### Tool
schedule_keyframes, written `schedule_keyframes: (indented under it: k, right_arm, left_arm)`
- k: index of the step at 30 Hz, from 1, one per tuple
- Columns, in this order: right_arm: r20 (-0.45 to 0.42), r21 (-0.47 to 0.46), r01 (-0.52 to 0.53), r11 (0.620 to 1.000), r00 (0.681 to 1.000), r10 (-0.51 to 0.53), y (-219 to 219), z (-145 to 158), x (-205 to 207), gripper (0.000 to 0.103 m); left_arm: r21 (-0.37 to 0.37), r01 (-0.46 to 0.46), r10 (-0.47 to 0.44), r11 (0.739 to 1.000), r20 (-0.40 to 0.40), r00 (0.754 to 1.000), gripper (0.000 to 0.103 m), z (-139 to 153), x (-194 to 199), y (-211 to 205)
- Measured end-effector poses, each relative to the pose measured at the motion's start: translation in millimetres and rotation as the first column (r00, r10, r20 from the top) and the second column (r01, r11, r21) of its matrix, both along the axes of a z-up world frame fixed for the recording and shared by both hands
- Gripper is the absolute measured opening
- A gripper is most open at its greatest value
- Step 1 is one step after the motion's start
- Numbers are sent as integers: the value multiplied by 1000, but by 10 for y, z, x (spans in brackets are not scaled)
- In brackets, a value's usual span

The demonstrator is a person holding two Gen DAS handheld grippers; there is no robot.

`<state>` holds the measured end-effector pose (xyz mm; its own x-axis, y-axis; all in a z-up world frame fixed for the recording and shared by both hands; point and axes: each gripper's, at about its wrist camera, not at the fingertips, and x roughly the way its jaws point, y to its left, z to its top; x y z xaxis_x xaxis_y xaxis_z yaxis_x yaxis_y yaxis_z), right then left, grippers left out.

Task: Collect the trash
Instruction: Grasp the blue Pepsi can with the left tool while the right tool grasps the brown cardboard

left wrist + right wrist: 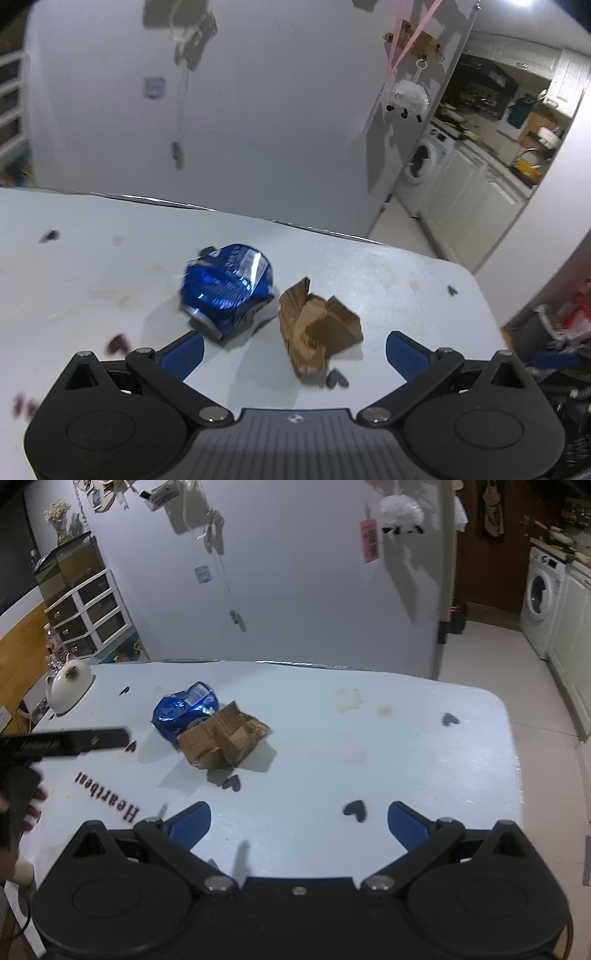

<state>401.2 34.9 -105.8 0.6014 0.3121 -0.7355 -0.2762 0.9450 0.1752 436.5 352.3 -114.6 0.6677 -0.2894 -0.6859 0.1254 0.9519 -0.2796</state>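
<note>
Left gripper (294, 350) low over table (92, 258), blue fingers wide apart, nothing between them. Crushed blue can (227, 288) lies just ahead of its left finger. Crumpled cardboard (317, 328) sits beside can on right, touching or nearly so, roughly between finger tips.

From right wrist view: white cat figure (68, 686) at table's far left edge. Can (186, 710) and cardboard (223, 740) left of centre, well ahead. Right gripper (299, 821) further back, fingers spread, empty. Washing machine (541, 598) off right.
</note>
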Motion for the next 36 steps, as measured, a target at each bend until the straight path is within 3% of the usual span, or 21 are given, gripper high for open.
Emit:
schedule_keyframes:
  k: [4, 13, 17, 23, 31, 36]
  right_arm:
    - [-20, 14, -14, 1000, 1000, 15, 68, -99, 150, 103]
    - [-59, 37, 7, 999, 998, -5, 64, -327, 402, 103]
    - [-91, 57, 29, 998, 996, -23, 43, -437, 496, 103]
    - [-96, 61, 0, 998, 995, 6, 156, -538, 668, 103]
    - [-84, 82, -58, 995, 994, 64, 402, -591, 896, 103]
    - [-105, 121, -66, 990, 991, 79, 587, -658, 1041, 103]
  left_arm:
    - [-70, 27, -31, 997, -49, 998, 103, -171, 458, 221]
    - [-127, 17, -25, 992, -62, 998, 101, -405, 1252, 660]
    - [-211, -45, 16, 976, -139, 990, 88, -688, 1475, 839]
    - [-406, -100, 18, 908, -200, 980, 58, -991, 1355, 908]
    - [-525, -119, -10, 843, -237, 972, 57, -1072, 970, 655]
    - [-553, -211, 72, 806, -262, 962, 57, -1095, 887, 543]
